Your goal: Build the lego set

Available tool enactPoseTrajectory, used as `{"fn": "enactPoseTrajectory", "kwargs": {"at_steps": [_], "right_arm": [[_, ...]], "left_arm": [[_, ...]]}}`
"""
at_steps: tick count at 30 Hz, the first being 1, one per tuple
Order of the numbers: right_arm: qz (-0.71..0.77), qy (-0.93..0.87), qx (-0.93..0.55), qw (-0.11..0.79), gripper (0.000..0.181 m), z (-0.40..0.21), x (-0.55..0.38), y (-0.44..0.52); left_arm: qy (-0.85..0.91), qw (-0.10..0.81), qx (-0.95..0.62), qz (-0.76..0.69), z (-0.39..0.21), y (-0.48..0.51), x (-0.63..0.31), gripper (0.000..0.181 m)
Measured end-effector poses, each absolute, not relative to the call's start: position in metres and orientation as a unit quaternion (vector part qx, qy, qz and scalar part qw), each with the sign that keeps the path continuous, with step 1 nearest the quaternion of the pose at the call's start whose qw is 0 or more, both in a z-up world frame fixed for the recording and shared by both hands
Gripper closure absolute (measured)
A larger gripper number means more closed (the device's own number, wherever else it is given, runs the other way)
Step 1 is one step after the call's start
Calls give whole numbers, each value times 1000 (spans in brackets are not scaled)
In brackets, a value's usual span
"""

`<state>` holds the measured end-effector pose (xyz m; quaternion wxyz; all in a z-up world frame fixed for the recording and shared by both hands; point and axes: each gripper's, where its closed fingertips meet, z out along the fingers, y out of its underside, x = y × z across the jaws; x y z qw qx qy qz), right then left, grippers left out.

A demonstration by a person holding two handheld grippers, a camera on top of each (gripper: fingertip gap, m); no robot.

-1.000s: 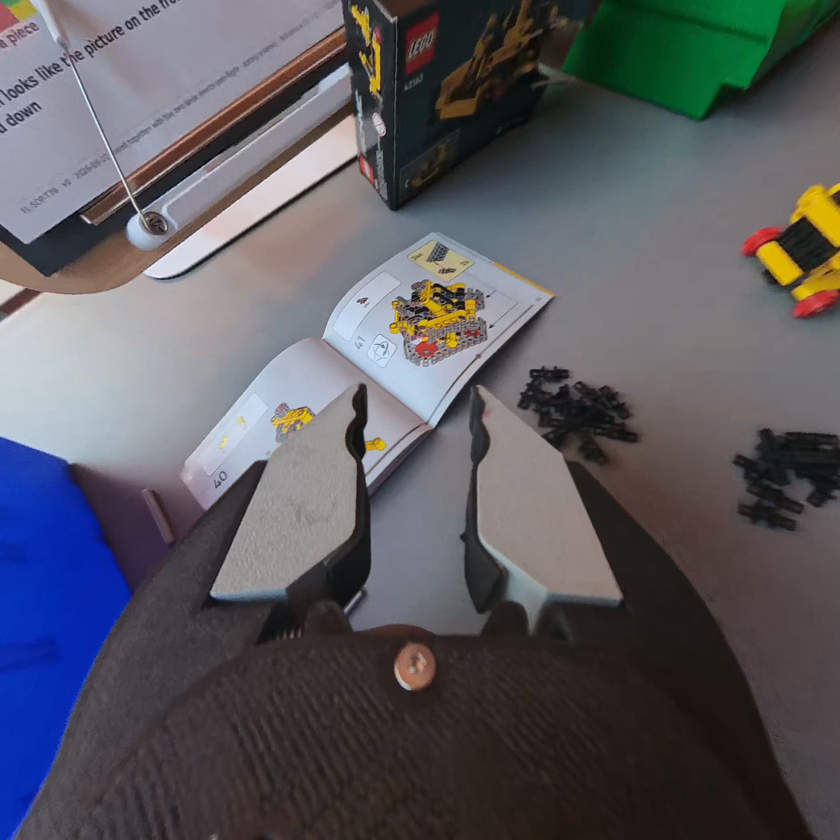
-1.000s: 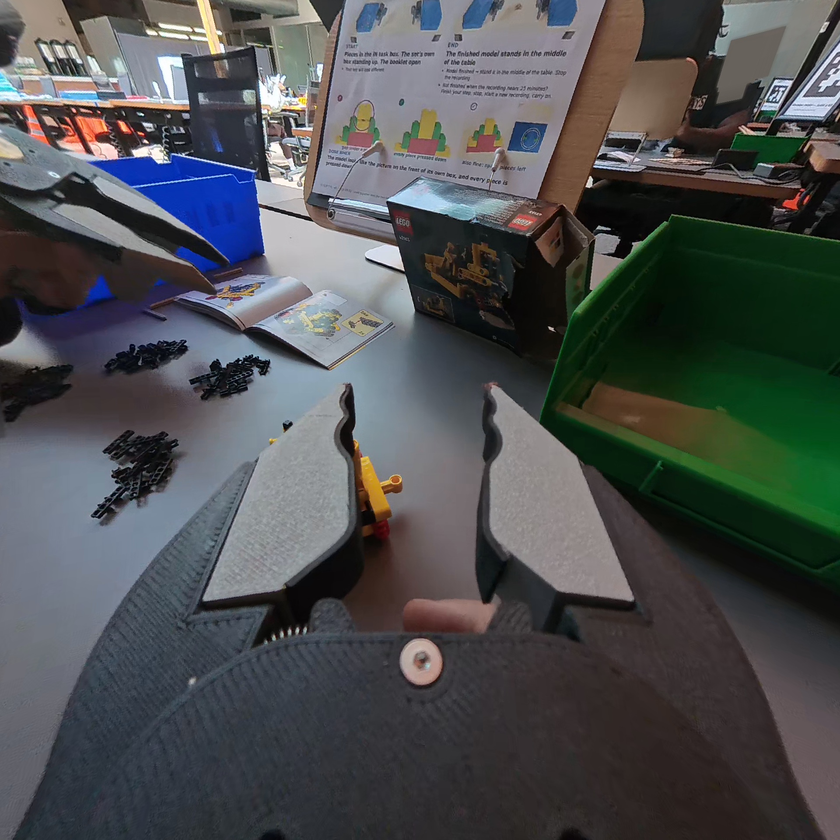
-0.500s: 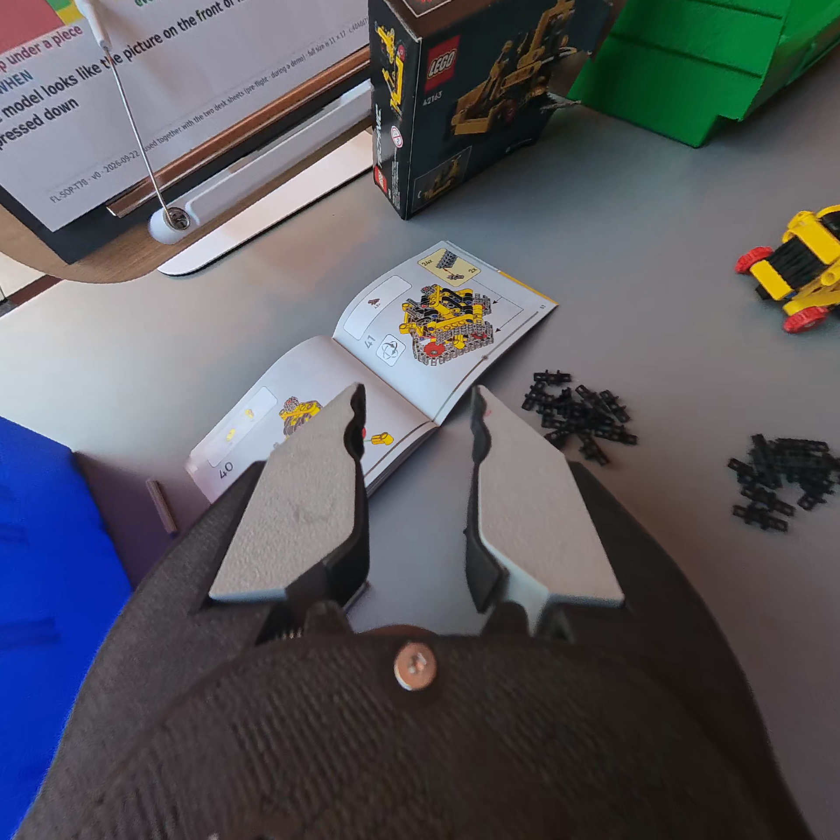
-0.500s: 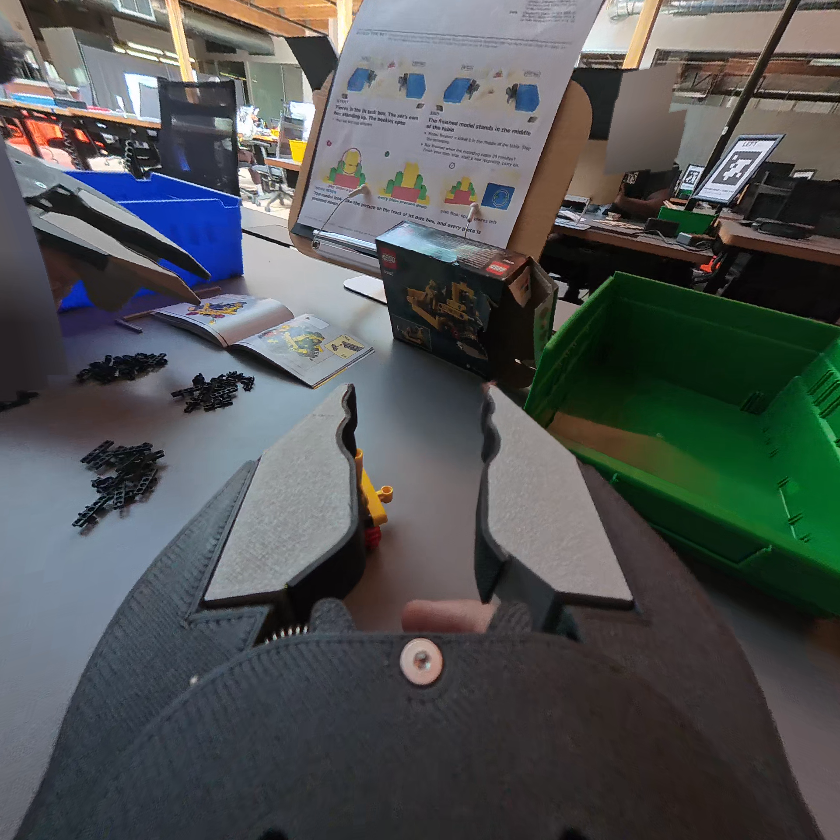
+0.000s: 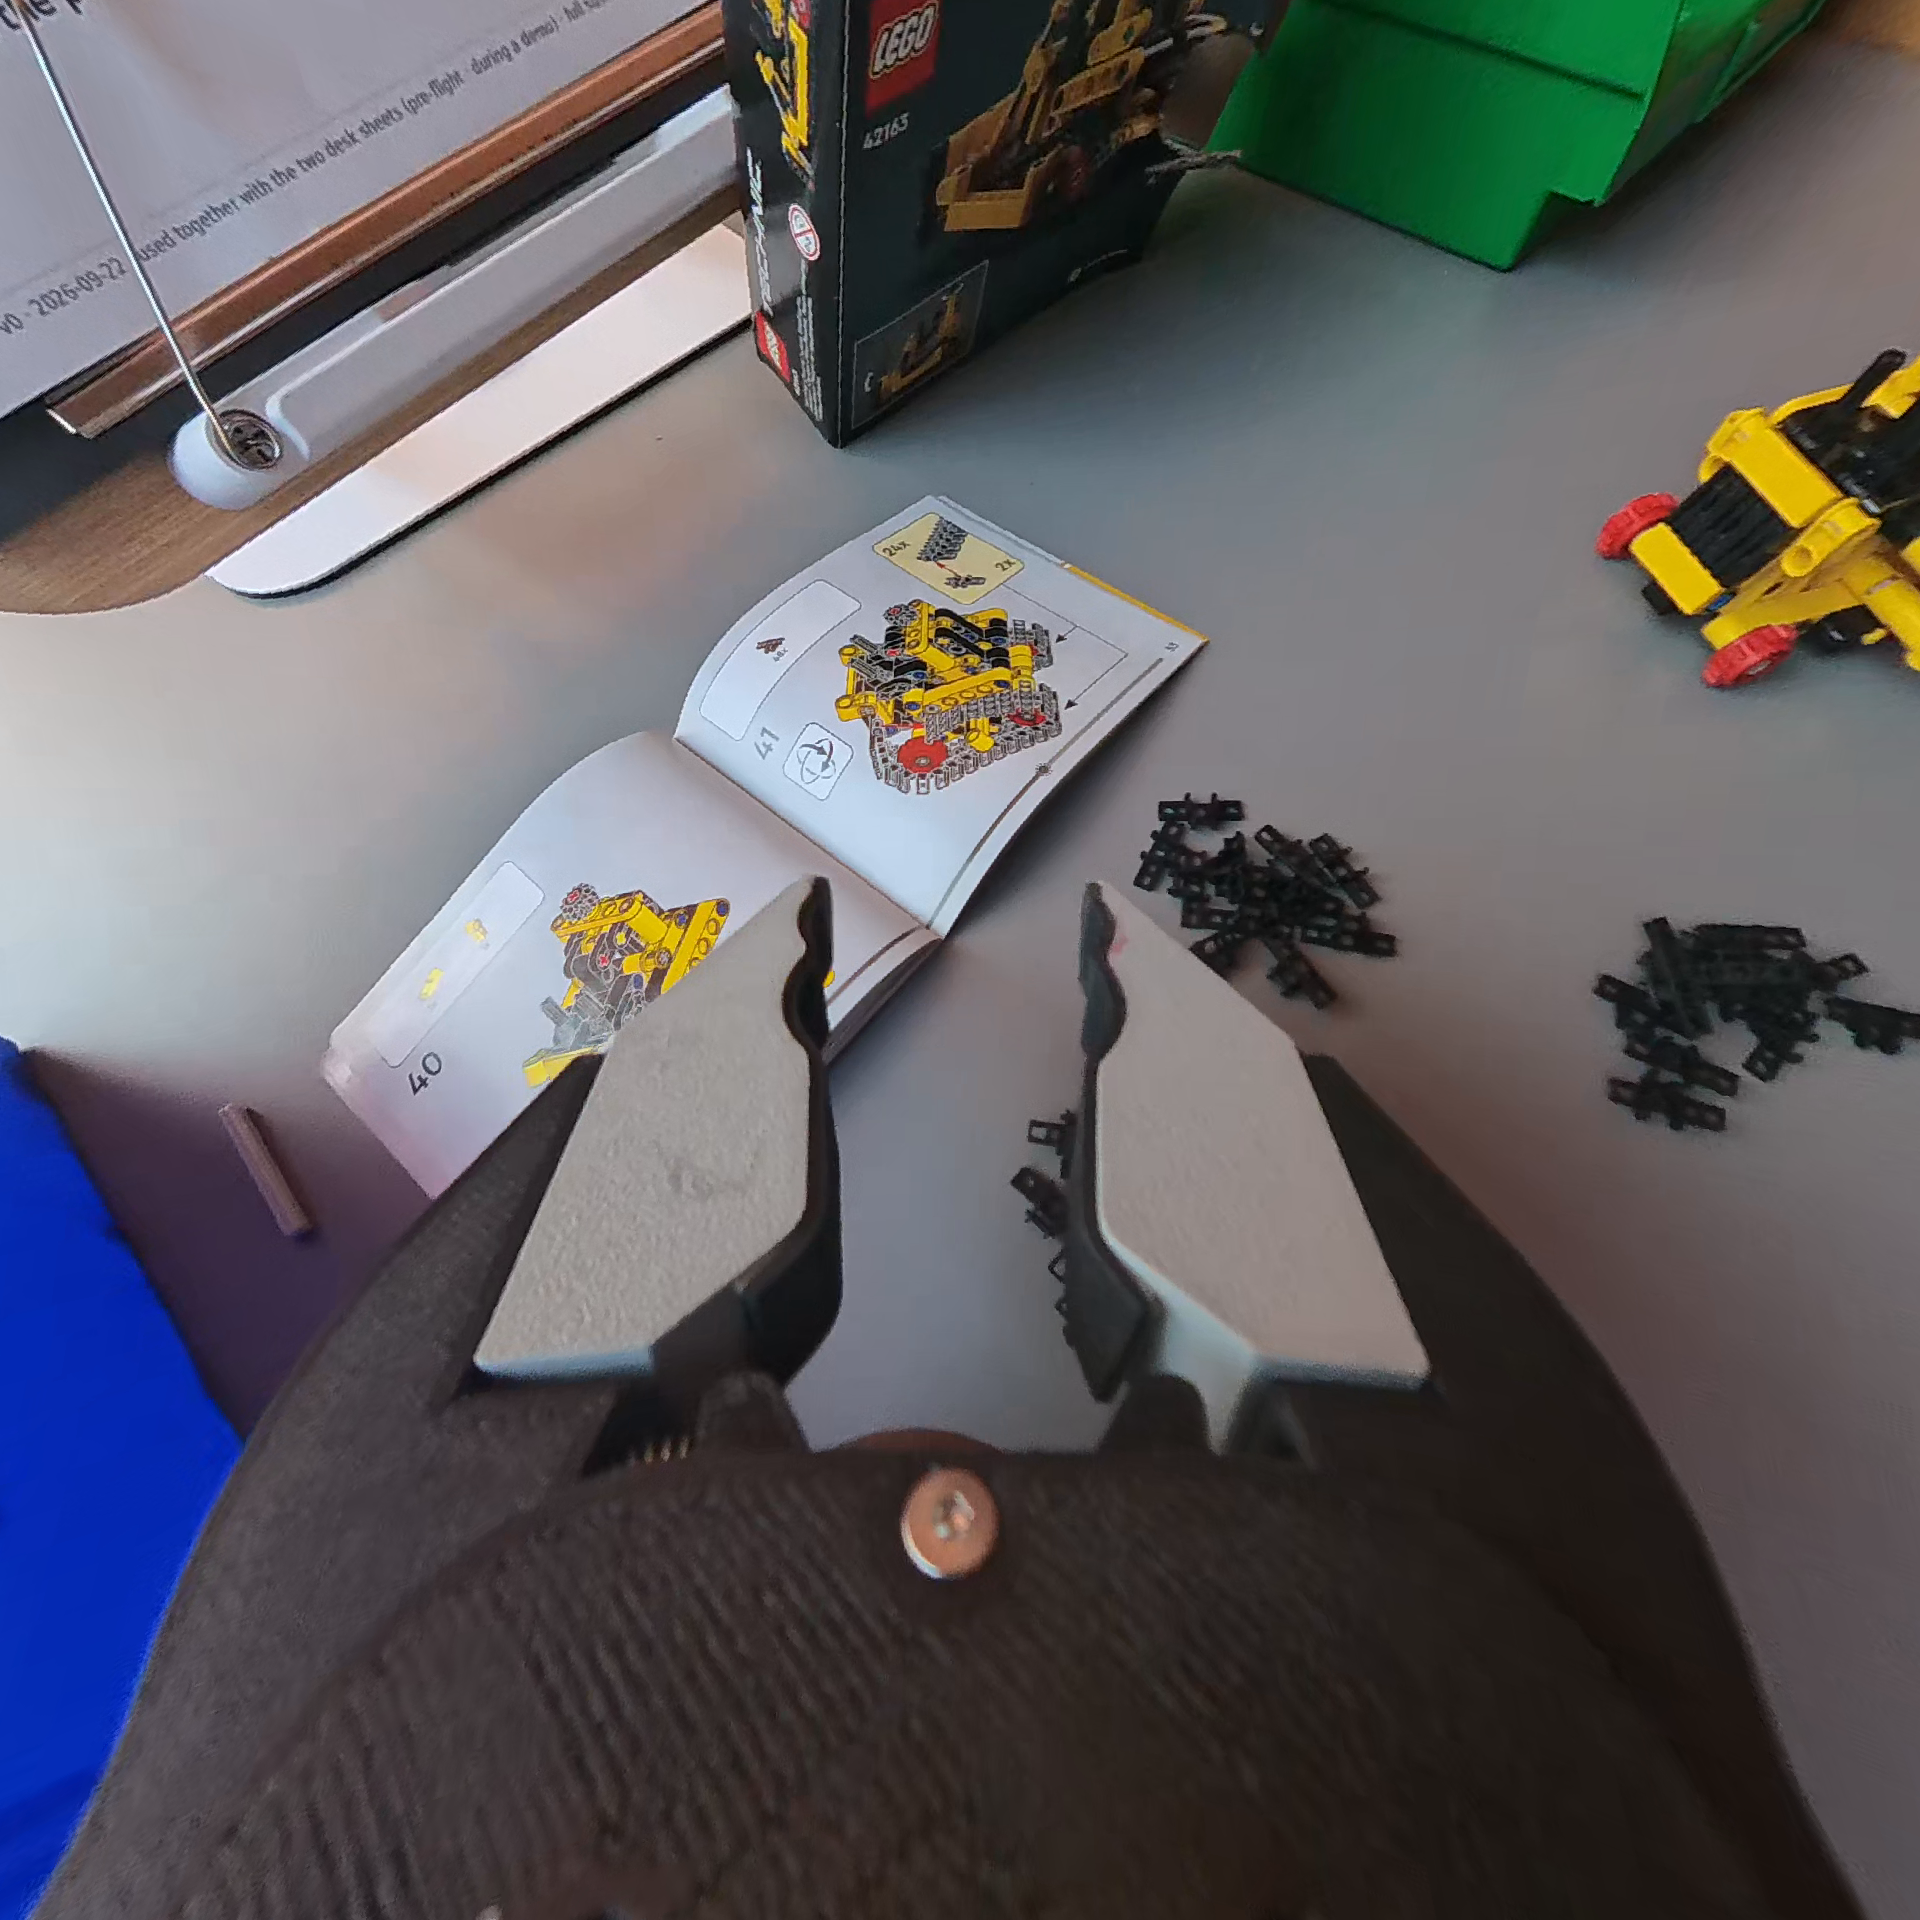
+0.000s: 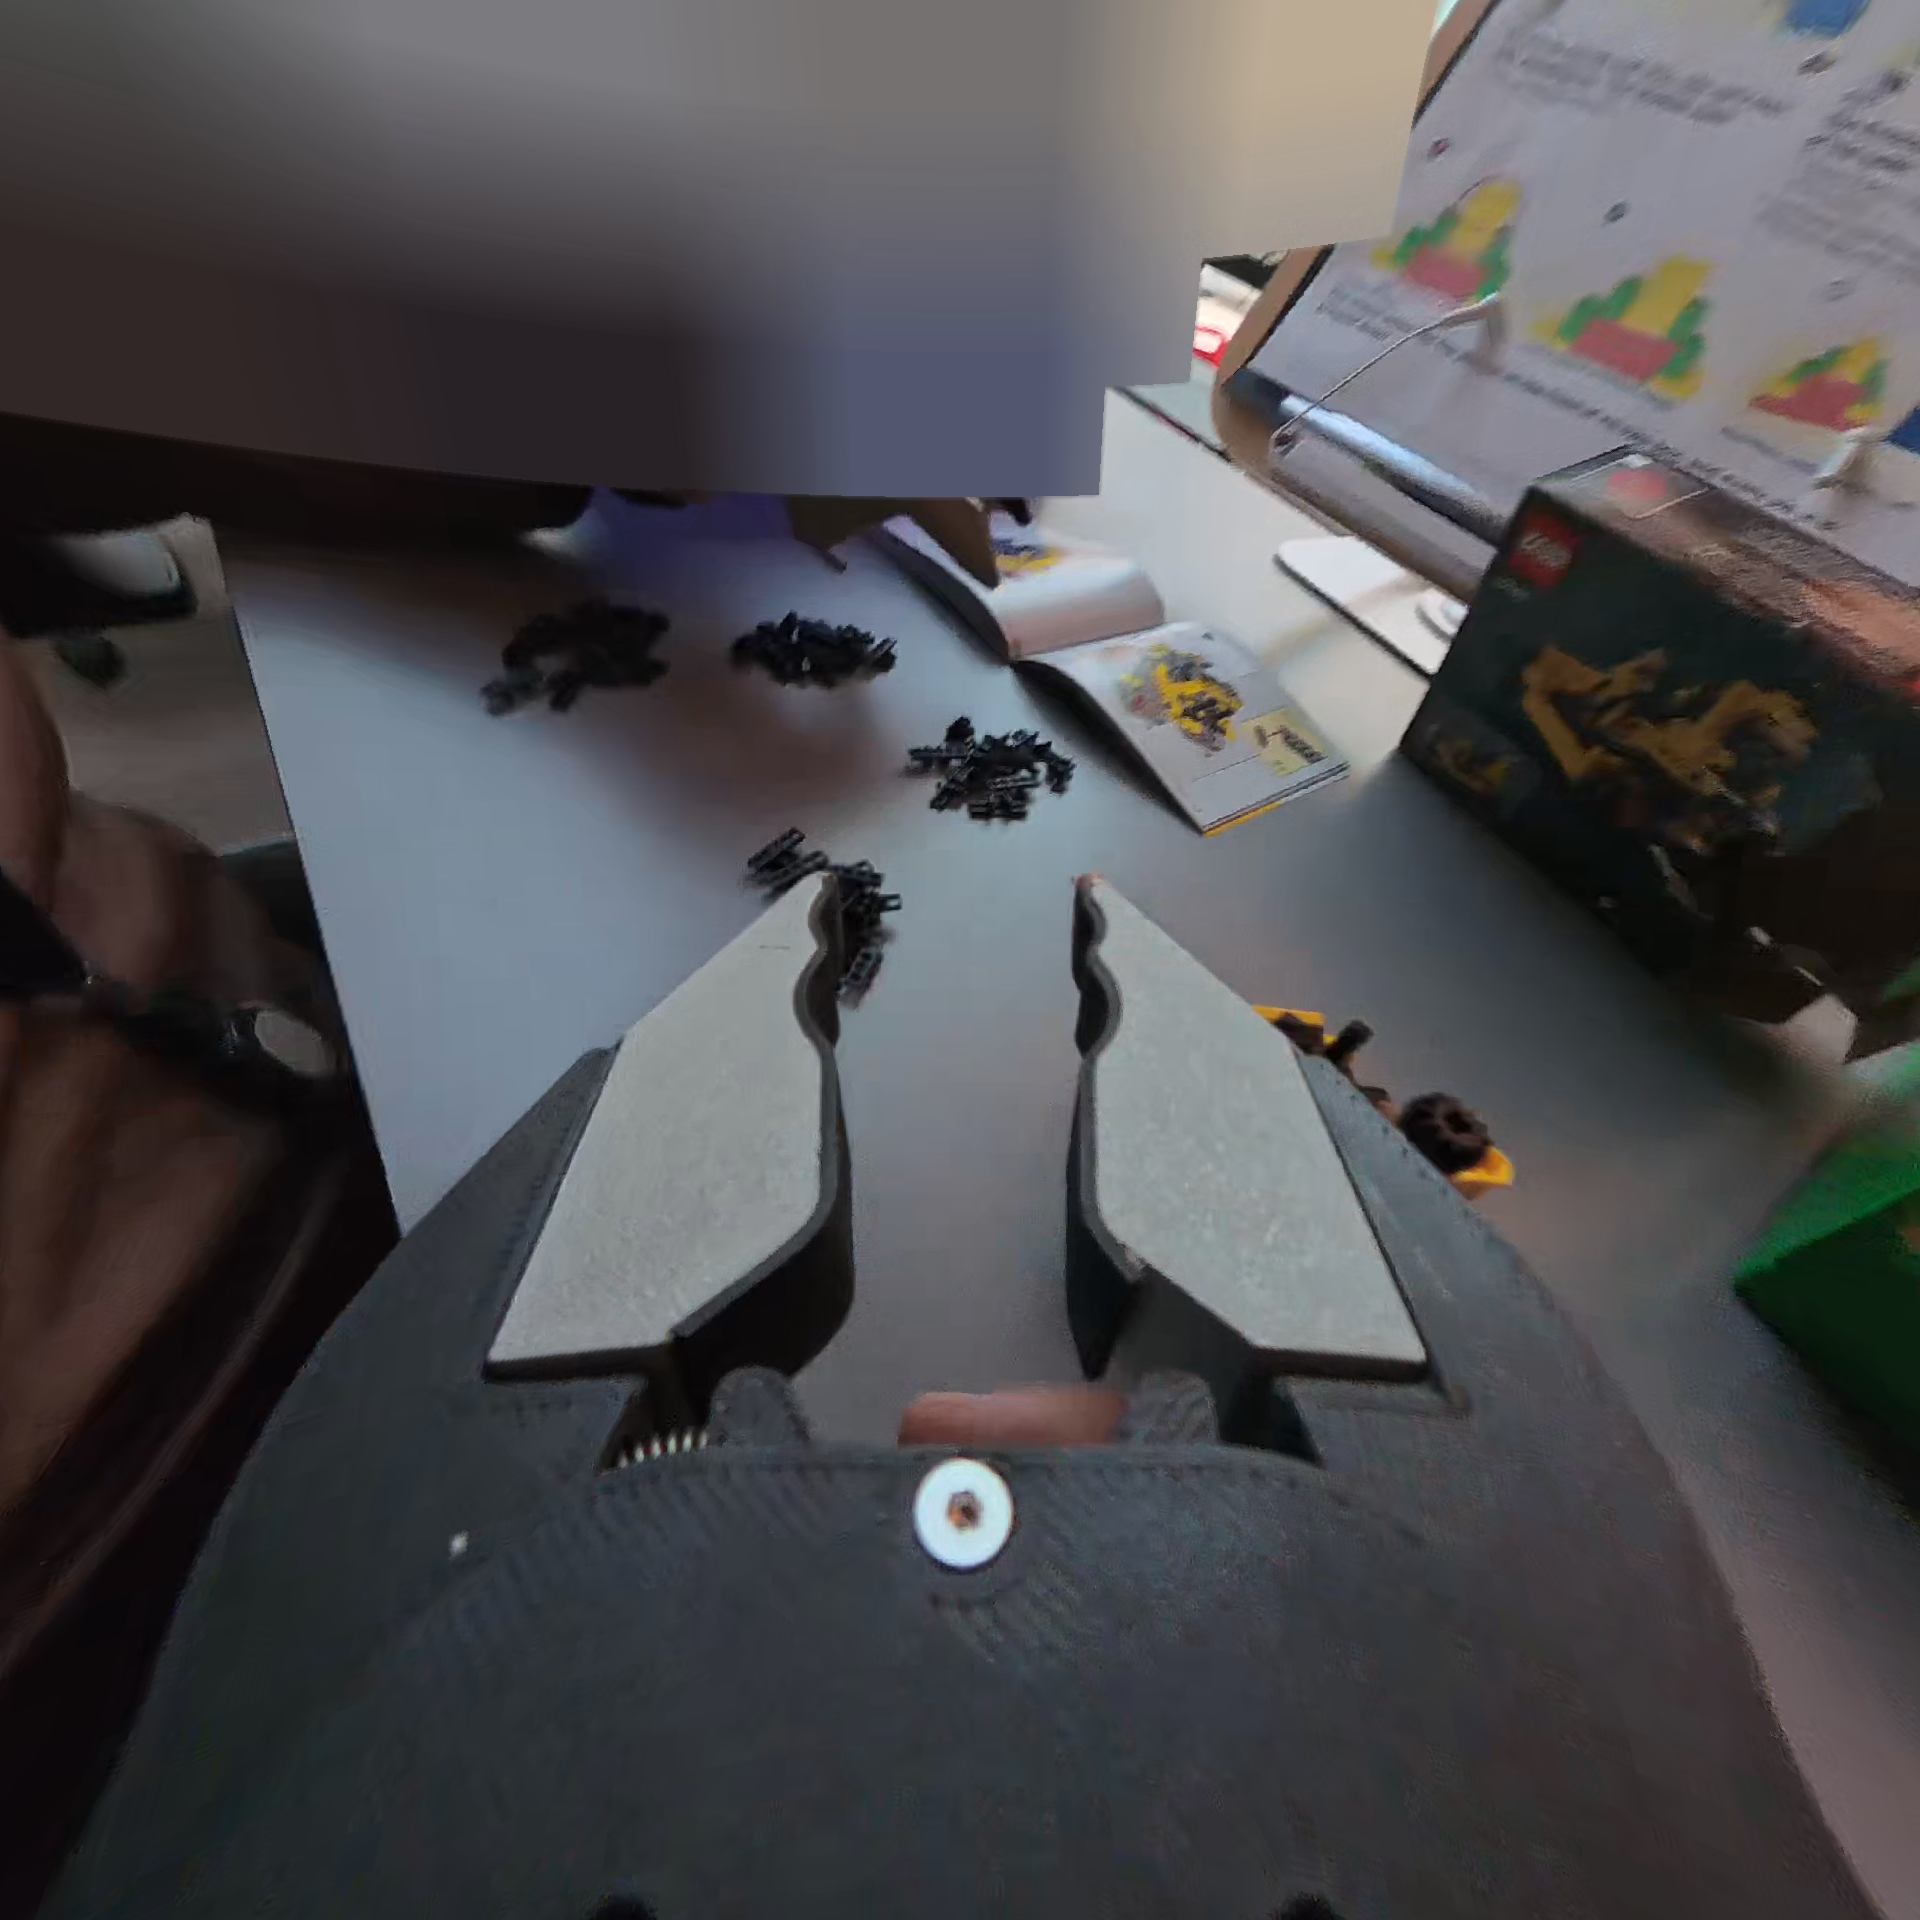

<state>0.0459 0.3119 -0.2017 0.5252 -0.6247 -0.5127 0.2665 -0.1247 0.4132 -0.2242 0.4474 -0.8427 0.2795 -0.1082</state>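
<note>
My left gripper (image 5: pixel 954 914) is open and empty above the grey table, its tips at the near edge of the open instruction booklet (image 5: pixel 810 790). A few black track links (image 5: pixel 1039 1174) lie beside its right finger. Two piles of black links (image 5: pixel 1268 904) (image 5: pixel 1745 1008) lie to its right. The yellow model with red wheels (image 5: pixel 1787 540) sits at the far right. My right gripper (image 6: pixel 954 904) is open and empty. A pile of black links (image 6: pixel 831 904) lies at its left tip. The model (image 6: pixel 1434 1132) is half hidden behind its right finger.
The set's dark box (image 5: pixel 935 208) stands behind the booklet, beside a green bin (image 5: pixel 1507 104). An instruction board on a white stand (image 5: pixel 416 343) is at the back left. A blue bin (image 5: pixel 83 1455) and a small dark rod (image 5: pixel 265 1169) are at the left. A person's hand (image 6: pixel 104 1143) is at the table edge. The grippers' ends are close to 20 cm from one another. From my left tips it is roughly 15 cm to the small dark rod (image 5: pixel 265 1169); from my right, 40 cm.
My right gripper has swung left, from facing the box and green bin to facing the black link piles. My left gripper has drawn back slightly, so loose links now show beside its right finger.
</note>
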Motion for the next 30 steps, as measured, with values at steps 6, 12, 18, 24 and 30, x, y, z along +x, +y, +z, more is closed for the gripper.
{"fn": "enactPoseTrajectory", "kwargs": {"at_steps": [6,12,18,24,30], "right_arm": [[264,-587,-626,440,150,-232,28,303],[232,-646,-619,382,158,-256,21,302],[205,-677,-610,357,179,-269,20,302],[222,-669,-602,376,181,-261,20,303],[244,-659,-607,372,173,-258,23,304]], "left_arm": [[304,428,-845,-100,-235,408,-117,135],[318,422,-843,-103,-239,404,-112,136],[324,423,-840,-99,-239,403,-109,136],[333,424,-835,-103,-237,399,-104,136],[350,417,-833,-100,-243,395,-97,136]]}}
